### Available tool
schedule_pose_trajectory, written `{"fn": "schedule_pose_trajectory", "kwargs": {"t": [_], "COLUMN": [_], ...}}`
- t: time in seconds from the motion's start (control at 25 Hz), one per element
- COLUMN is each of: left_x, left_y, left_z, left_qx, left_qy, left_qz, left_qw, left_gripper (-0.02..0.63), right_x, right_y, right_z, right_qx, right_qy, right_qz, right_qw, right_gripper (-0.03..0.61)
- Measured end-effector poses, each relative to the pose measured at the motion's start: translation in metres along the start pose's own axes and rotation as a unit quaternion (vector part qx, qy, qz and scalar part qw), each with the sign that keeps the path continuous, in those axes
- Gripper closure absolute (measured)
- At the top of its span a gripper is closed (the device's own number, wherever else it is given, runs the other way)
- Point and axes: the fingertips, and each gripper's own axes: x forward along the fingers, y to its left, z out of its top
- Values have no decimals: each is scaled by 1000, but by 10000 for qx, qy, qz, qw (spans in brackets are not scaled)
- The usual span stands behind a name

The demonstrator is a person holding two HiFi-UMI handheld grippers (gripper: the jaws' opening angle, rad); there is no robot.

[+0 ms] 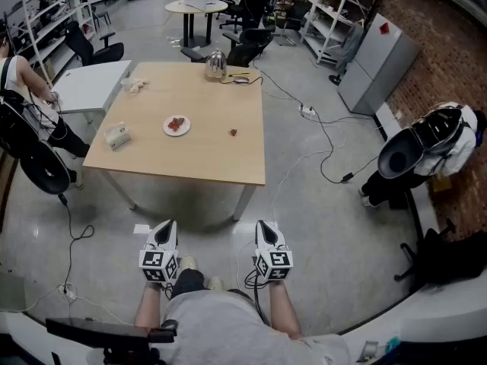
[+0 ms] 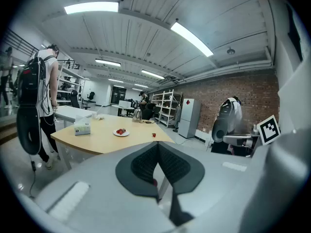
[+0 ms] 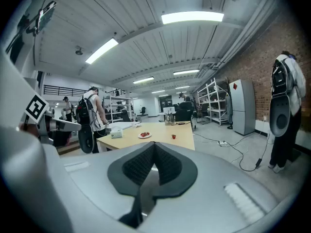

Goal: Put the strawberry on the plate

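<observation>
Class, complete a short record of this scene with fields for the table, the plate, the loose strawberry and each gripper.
table: light wood, ahead of both grippers
plate: white, near the table's middle, red fruit on it
strawberry: loose on the table, right of the plate, apart from it
other items: tissue box, kettle
left gripper: shut, empty, short of the table
right gripper: shut, empty, short of the table

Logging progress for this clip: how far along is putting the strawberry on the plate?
Done: nothing yet. The strawberry lies loose on the table, right of the plate. In hand: nothing; the left tool and right tool are shut, empty, short of the table. Left: approach, grasp, place.
</observation>
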Motion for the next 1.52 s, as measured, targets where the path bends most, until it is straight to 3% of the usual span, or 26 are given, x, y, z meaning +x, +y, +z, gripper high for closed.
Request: {"fn": "schedule_pose_trajectory", "kwargs": {"t": [0.84,1.08,1.52], "left_x": [31,62,139], "left_y": [-13,3,59], "left_z": [8,15,48], "left_qx": [122,263,141], "left_qy": [72,140,192], "left_qz": [-163,-135,-204], "left_qw": [9998,9995,9995], "left_gripper": [595,595,595], "right_x": [14,48,144], "right_y": [-19,-24,-29], "right_z": [4,4,33], "right_qx": [181,229,44], "right_qy": [-74,-6,134], "right_qz": [-71,-79,-78], "right_qw": [9998,9997,9999], "right_gripper": [572,572,572]}}
